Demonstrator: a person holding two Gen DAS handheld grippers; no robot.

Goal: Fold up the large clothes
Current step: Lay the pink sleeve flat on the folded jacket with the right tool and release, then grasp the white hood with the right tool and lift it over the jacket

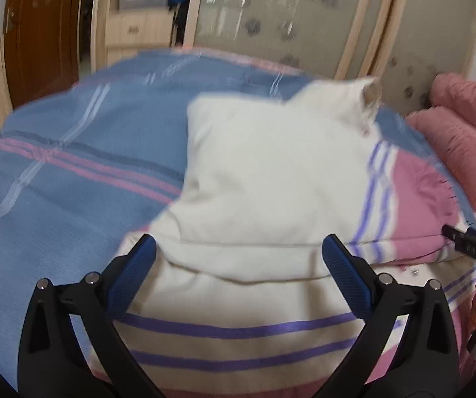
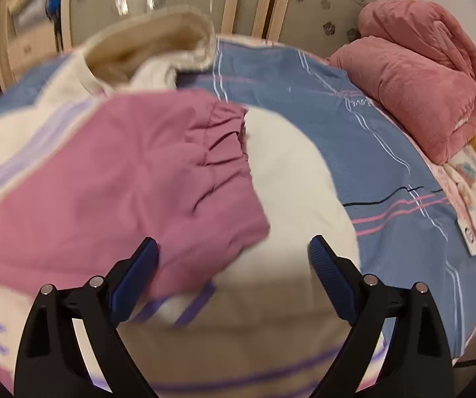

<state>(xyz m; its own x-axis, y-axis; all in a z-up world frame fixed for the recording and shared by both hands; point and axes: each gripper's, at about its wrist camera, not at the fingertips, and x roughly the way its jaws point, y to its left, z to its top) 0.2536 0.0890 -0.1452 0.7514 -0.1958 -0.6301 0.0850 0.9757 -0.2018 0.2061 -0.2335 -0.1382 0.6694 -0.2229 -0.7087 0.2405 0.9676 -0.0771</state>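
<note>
Both my left gripper (image 1: 238,255) and right gripper (image 2: 233,253) gape wide, empty; the padded jacket (image 1: 271,172) looks soft, bulky, so I'd pinch its hem.

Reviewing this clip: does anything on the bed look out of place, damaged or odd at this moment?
Nothing looks damaged or spilled. The white, pink and purple-striped jacket lies partly folded on the blue plaid bedspread, its pink sleeve laid across the body. Both the left gripper and right gripper are open above it. Motion blur hides finer detail.
</note>
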